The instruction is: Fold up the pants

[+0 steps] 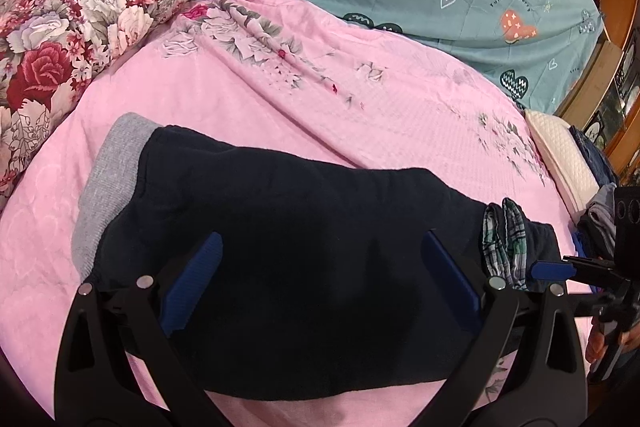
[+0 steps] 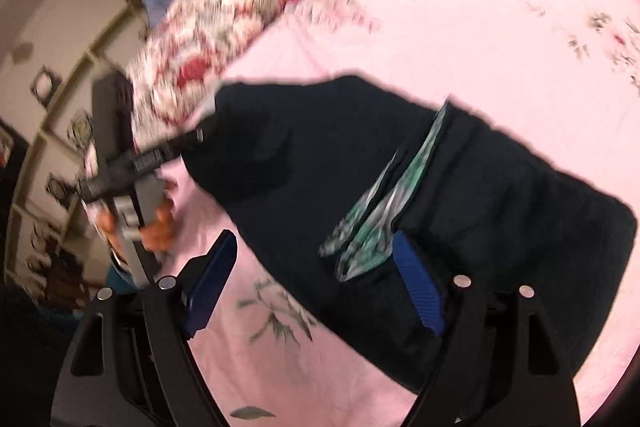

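1. Pants: one pair of dark navy fleece pants (image 1: 288, 267) with a grey ribbed cuff (image 1: 108, 179) lies folded into a thick bundle on the pink floral quilt (image 1: 280, 99), at the centre of my left view; checked plaid lining (image 1: 502, 243) shows at 3 o'clock.
2. My left gripper (image 1: 320, 275) hovers over the bundle, fingers wide apart, holding nothing.
3. My right gripper (image 2: 316, 287) is likewise spread; its right-hand pad (image 2: 418, 291) sits against the dark cloth by the lining at 5 o'clock, unclamped. That view is blurred.
4. Judgement: a late fold step. Next, close on one end and carry it over squarely.
5. Count: one pair of pants, two grippers, one red rose-print pillow (image 1: 80, 19) at 10 o'clock.
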`<state>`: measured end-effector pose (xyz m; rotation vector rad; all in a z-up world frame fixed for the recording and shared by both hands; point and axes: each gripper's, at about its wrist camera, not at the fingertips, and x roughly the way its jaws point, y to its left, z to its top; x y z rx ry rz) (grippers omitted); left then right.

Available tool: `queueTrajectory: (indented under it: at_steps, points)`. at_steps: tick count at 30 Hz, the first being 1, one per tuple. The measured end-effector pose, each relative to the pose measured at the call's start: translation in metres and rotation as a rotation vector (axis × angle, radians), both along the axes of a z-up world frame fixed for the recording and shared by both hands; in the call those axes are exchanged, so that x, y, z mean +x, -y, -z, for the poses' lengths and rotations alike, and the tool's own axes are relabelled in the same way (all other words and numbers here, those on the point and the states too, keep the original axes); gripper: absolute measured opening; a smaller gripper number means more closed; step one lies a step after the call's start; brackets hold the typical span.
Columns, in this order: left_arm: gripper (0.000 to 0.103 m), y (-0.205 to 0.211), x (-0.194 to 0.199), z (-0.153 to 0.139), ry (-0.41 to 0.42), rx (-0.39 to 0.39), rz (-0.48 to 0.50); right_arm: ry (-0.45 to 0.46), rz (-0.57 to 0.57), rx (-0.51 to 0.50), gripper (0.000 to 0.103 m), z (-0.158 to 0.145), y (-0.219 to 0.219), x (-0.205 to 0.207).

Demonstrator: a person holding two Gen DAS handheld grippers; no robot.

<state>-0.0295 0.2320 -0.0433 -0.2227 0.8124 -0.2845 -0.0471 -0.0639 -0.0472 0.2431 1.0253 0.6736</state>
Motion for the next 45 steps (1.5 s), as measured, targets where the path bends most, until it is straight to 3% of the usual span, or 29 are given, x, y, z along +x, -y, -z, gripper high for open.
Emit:
queueTrajectory:
  at_steps: [3, 5, 10, 14, 20, 27, 31, 32, 33, 34, 38, 45]
  points:
    - [0.101, -0.005, 0.001, -0.001, 0.007, -0.007, -0.030, -0.053, 0.034, 0.035, 0.081, 0.013, 0.009, 0.006]
    - [0.101, -0.010, 0.001, -0.003, 0.011, -0.014, -0.064, -0.113, 0.032, 0.002, 0.081, 0.029, 0.005, 0.005]
    - [0.101, -0.047, -0.004, -0.011, -0.021, -0.143, -0.159, 0.055, -0.012, -0.112, 0.081, -0.012, -0.008, -0.010]
    - [0.101, -0.083, -0.017, -0.015, -0.068, -0.214, -0.251, 0.175, -0.127, -0.222, 0.083, -0.025, -0.045, -0.019]
    - [0.101, -0.122, -0.041, -0.014, -0.131, -0.213, -0.362, 0.332, -0.358, -0.411, 0.083, 0.007, -0.143, -0.023]
    - [0.101, -0.130, -0.049, 0.002, -0.208, -0.253, -0.338, 0.425, -0.484, -0.576, 0.082, 0.037, -0.209, -0.018]
    - [0.101, -0.123, -0.043, 0.009, -0.243, -0.298, -0.295, 0.428, -0.468, -0.574, 0.077, 0.038, -0.220, -0.003]
    - [0.101, -0.120, -0.042, 0.010, -0.252, -0.310, -0.283, 0.421, -0.468, -0.563, 0.069, 0.039, -0.223, 0.001]
    - [0.101, -0.117, -0.040, 0.012, -0.261, -0.320, -0.270, 0.413, -0.469, -0.547, 0.050, 0.040, -0.225, 0.005]
    - [0.101, -0.114, -0.039, 0.013, -0.268, -0.324, -0.259, 0.405, -0.472, -0.538, 0.041, 0.041, -0.229, 0.008]
    - [0.101, -0.102, -0.035, 0.016, -0.298, -0.343, -0.217, 0.371, -0.490, -0.488, 0.018, 0.036, -0.227, 0.011]
    - [0.101, -0.093, -0.019, 0.024, -0.329, -0.486, -0.187, 0.167, -0.347, -0.169, 0.014, 0.011, -0.183, 0.055]
